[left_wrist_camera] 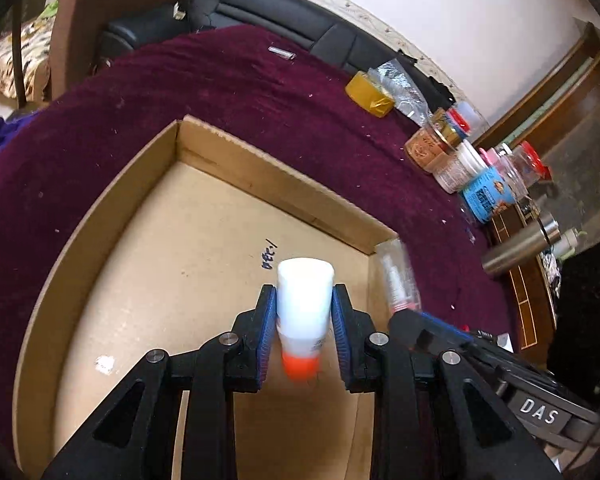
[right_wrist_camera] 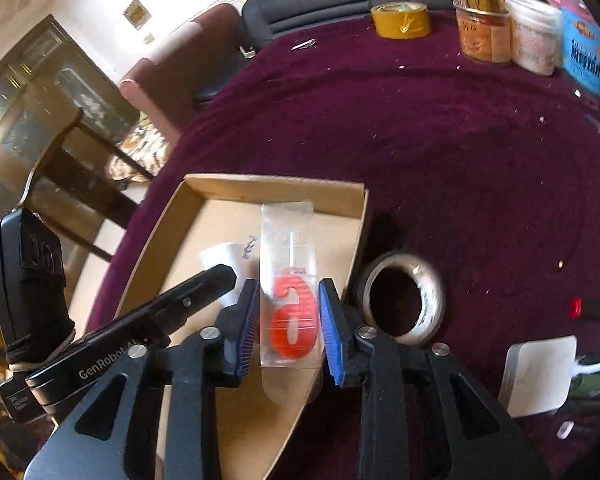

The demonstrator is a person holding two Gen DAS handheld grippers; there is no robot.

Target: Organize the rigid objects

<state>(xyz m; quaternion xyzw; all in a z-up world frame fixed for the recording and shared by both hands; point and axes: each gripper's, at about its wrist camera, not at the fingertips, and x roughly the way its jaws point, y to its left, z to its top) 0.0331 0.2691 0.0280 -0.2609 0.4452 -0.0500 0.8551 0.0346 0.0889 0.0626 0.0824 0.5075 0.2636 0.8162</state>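
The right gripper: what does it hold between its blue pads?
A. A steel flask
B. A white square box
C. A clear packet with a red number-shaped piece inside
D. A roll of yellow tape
C: the right gripper has its pads against a clear packet with a red number-shaped piece inside, held over the cardboard box.

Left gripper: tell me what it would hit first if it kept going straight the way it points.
Probably the bare floor of the cardboard box, with the white glue stick that the left gripper holds landing first; depth is unclear.
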